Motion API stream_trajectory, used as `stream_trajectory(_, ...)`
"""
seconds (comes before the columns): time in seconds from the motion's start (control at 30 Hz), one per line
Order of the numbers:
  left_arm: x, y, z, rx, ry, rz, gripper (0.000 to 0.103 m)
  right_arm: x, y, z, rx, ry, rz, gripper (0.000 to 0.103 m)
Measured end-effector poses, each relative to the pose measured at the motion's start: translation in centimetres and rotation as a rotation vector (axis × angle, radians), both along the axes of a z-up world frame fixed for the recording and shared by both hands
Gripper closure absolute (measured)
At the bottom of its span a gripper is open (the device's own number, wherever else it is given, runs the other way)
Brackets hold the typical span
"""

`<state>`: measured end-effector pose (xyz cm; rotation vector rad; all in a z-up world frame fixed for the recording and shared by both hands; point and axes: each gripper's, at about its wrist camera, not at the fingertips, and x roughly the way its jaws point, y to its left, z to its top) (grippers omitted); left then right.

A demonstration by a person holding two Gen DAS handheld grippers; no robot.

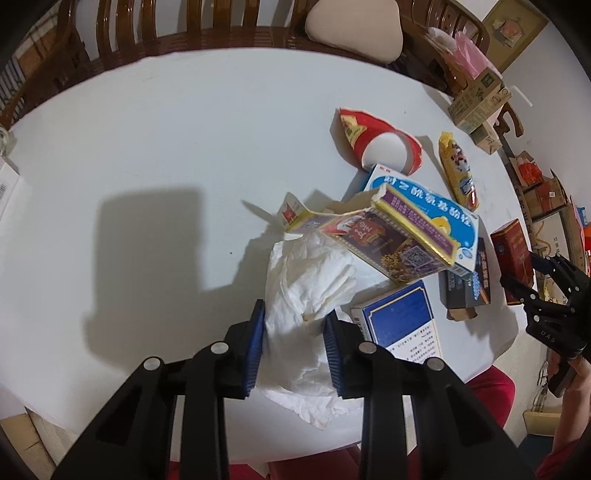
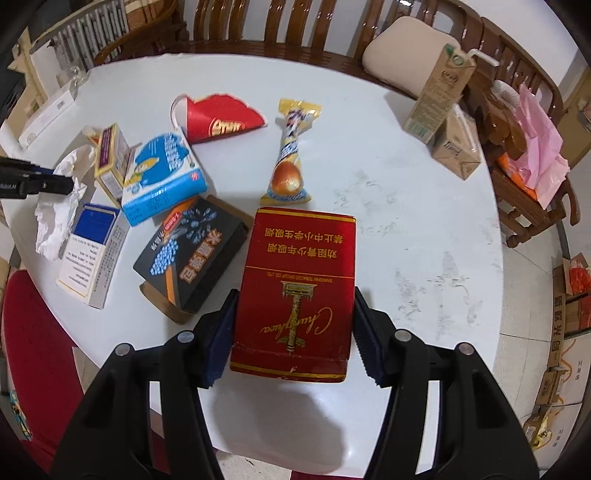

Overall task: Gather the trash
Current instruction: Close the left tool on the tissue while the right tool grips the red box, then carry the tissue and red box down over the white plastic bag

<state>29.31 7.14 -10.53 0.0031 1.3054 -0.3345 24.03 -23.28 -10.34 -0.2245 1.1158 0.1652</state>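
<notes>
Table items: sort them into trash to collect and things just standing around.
Trash to collect:
crumpled tissue
red cigarette box
black box
blue-and-white carton
torn red paper cup
snack wrapper

Just around:
wooden chairs
beige cushion
pink bag
floor cartons

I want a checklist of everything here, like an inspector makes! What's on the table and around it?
Surface: round white table, scuffed on the right.
Job's things: crumpled white tissue; red cigarette box; black box with blue dots; light blue carton; blue-and-white box; torn red paper cup; yellow snack wrapper.
Clutter: two brown drink cartons.
Grippers: left gripper jaws around the tissue; right gripper jaws around the cigarette box.
Cables: nothing seen.
Surroundings: wooden chairs, pink plastic bag, cardboard boxes.
</notes>
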Motion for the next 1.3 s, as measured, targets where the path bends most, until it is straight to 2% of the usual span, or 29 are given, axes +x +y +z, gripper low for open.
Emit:
stream_trajectory(0.37, -2.8, 0.3, 4.3, 0.008, -0.099, 0.009, 0.073, -3.1, 0.9, 5.3, 0.024, -0.108, -0.008, 0.046)
stream_trajectory(0.63, -8.4, -0.3, 8.9, 0.020, -0.202, -0.029, 0.073, -8.2, 3.9, 10.0, 0.045, -0.208, 0.046, 0.046)
stream_trajectory(0.8, -12.3, -0.9, 10.6, 0.022, -0.245, -0.058, 0.073, -12.1, 6.0, 12.6, 0.058, -0.266, 0.089, 0.046)
stream_trajectory(1.03, -17.8, -1.9, 10.1, 0.025, -0.249, -0.123, 0.073, -17.8, 8.9, 14.2, 0.077, -0.310, 0.155, 0.046)
stream_trajectory(1.3, -22.5, -2.6, 7.2, 0.008, -0.203, -0.163, 0.073, -22.5, 11.5, 12.7, 0.075, -0.297, 0.211, 0.046)
